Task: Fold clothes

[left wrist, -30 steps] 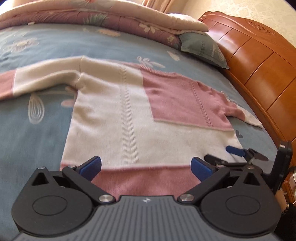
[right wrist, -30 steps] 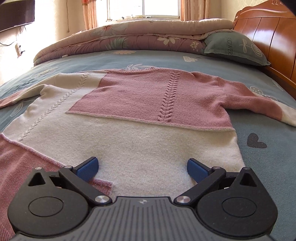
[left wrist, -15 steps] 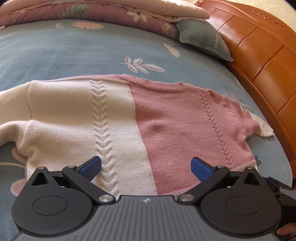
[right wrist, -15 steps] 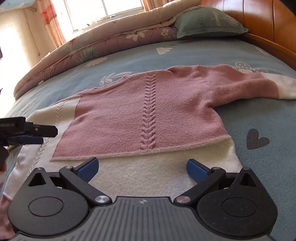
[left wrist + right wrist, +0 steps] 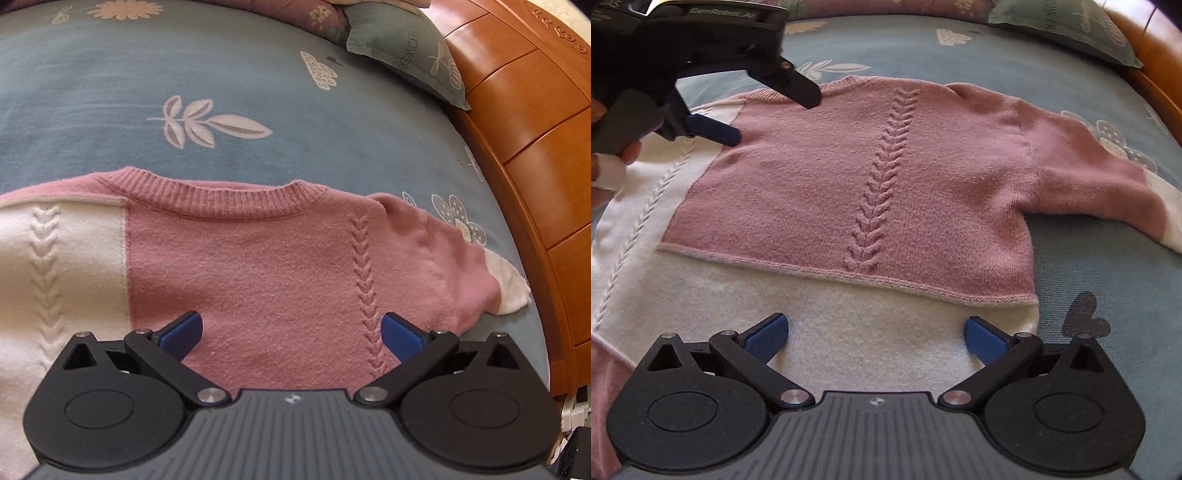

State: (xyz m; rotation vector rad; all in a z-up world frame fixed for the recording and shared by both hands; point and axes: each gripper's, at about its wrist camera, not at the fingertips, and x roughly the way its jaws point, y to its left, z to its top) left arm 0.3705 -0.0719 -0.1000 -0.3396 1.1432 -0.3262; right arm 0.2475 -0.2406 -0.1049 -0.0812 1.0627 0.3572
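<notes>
A pink and cream knitted sweater (image 5: 258,266) lies flat on the bed, its ribbed collar (image 5: 218,197) at the far side. My left gripper (image 5: 291,334) hovers open over the pink chest panel, nothing between its blue pads. The sweater (image 5: 857,177) also fills the right wrist view, with its right sleeve (image 5: 1100,177) stretched out sideways. My right gripper (image 5: 877,338) stands open above the cream lower part. The left gripper (image 5: 713,129) appears at the upper left of the right wrist view, a hand (image 5: 609,166) holding it above the sweater's collar area.
The blue bedsheet (image 5: 184,74) with leaf and flower prints spreads beyond the sweater. A grey-green pillow (image 5: 406,48) lies at the head. A wooden headboard (image 5: 535,166) runs along the right side, close to the sleeve's cream cuff (image 5: 509,288).
Both grippers have moved forward over the sweater toward the collar. The left one now sits over the pink panel, and it has entered the right wrist view at the upper left.
</notes>
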